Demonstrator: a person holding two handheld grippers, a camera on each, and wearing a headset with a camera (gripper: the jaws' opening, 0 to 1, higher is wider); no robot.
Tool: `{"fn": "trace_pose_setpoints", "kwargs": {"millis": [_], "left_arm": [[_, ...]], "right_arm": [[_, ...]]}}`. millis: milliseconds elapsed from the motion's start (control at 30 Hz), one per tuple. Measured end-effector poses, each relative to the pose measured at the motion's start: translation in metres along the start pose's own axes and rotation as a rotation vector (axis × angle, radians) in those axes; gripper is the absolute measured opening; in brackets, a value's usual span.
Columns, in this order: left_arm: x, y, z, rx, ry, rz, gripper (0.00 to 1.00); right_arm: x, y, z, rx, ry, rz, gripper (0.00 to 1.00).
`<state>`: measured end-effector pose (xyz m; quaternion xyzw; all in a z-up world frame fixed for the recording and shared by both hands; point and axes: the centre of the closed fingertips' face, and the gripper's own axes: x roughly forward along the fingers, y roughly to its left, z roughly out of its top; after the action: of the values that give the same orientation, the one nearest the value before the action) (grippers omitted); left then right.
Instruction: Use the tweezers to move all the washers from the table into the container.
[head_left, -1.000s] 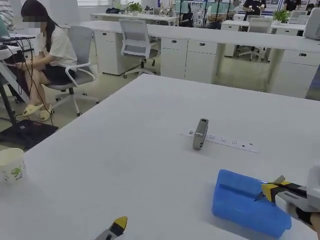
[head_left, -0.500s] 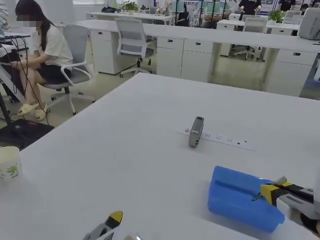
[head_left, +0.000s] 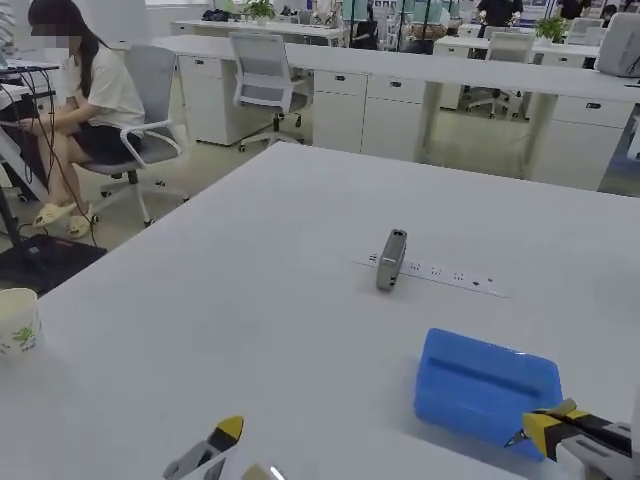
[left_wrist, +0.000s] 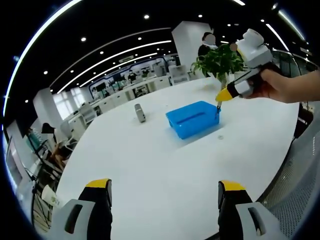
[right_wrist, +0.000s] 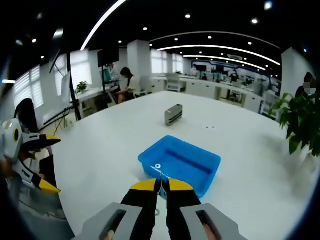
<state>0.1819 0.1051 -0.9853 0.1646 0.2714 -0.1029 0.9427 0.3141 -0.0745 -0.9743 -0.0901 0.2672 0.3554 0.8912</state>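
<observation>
The blue container (head_left: 487, 385) sits on the white table at the near right; it also shows in the left gripper view (left_wrist: 192, 119) and the right gripper view (right_wrist: 180, 164). My right gripper (head_left: 535, 432) (right_wrist: 161, 185) is shut on thin tweezers (right_wrist: 160, 174), just off the container's near rim. A small pale ring (right_wrist: 158, 166) sits at the tweezers' tip; I cannot tell whether it is held or lying inside. One washer (left_wrist: 221, 135) lies on the table beside the container. My left gripper (head_left: 215, 445) (left_wrist: 164, 186) stands open and empty at the near left.
A grey block (head_left: 391, 259) stands on a white power strip (head_left: 450, 277) mid-table. A paper cup (head_left: 18, 322) stands at the table's left edge. A person (head_left: 90, 95) sits on an office chair far left. A potted plant (right_wrist: 300, 120) stands beyond the right side.
My right gripper with the tweezers has drawn back from above the container towards me, past its near rim. The left gripper has barely moved. The head camera has shifted slightly.
</observation>
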Motion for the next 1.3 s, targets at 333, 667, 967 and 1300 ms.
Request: {"fn": "trace_pose_setpoints", "kwargs": {"millis": [333,667,967,1300], "left_arm": [[0.0,0.0,0.0,0.0,0.002,0.0,0.89],[0.001,0.0,-0.001,0.001,0.007,0.001,0.89],[0.002,0.001,-0.002,0.0,0.009,0.004,0.89],[0.002,0.002,-0.001,-0.002,0.006,0.007,0.89]], "right_arm": [[0.011,-0.001,-0.028,0.001,0.073,0.025,0.02],[0.016,0.002,-0.039,-0.018,0.116,0.033,0.03],[0.018,0.005,-0.046,-0.046,0.14,0.029,0.03],[0.016,0.009,-0.044,-0.067,0.142,0.029,0.02]]}}
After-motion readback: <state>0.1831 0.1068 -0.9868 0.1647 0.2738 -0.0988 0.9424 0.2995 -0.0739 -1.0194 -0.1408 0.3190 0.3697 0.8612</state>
